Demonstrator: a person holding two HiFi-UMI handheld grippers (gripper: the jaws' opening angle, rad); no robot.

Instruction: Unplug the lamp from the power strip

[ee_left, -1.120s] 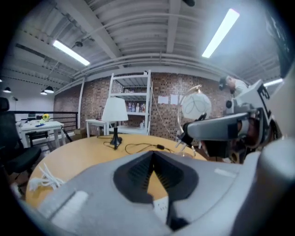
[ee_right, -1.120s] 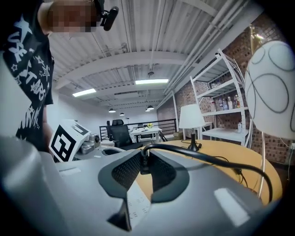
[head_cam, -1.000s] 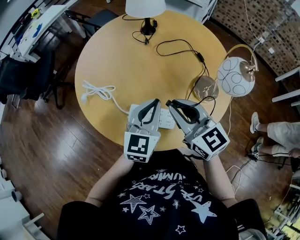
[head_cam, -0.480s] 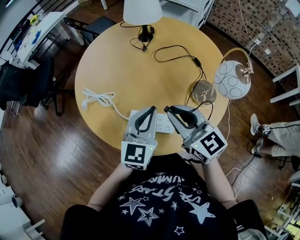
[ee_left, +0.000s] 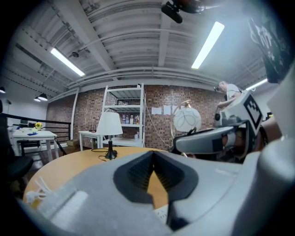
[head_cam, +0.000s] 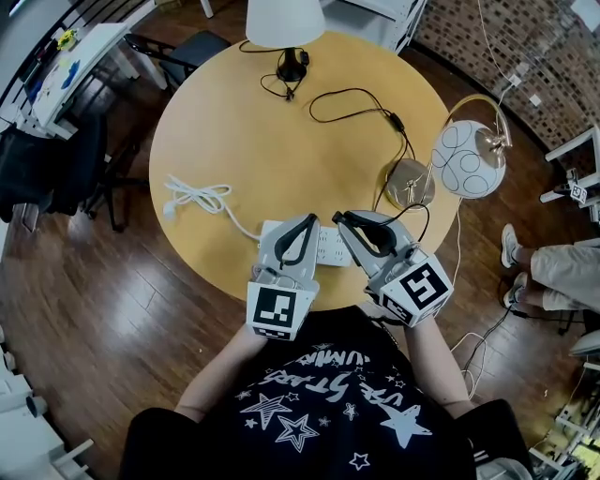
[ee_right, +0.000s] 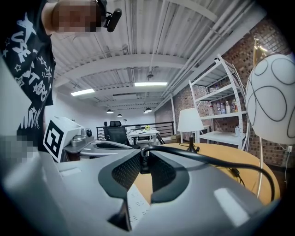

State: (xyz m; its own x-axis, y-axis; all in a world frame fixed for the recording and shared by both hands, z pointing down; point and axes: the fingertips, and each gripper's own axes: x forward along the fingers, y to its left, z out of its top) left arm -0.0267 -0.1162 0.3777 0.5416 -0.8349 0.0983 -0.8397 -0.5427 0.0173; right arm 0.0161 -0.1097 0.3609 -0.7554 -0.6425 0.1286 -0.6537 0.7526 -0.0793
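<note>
Power strip [head_cam: 328, 246], white, lies on the lower edge of the round wooden table [head_cam: 234, 131], in the middle of the head view, and both of your tongs are over it. Your left gripper [head_cam: 302, 223] has its jaws closed, the tips meet and nothing is between them; only the table surface shows through the gap behind the tips. Your right gripper [head_cam: 342, 220] is clamped on a black plug [ee_right: 144, 162], held at the very tips of the jaws. From this plug a black cord [ee_right: 207, 161] goes away to the right side. Whether the plug still sits in the strip, I cannot tell. The globe lamp [head_cam: 469, 157] stands at the right edge of the table, and a lamp with white shade [head_cam: 284, 19] at the top edge.
</note>
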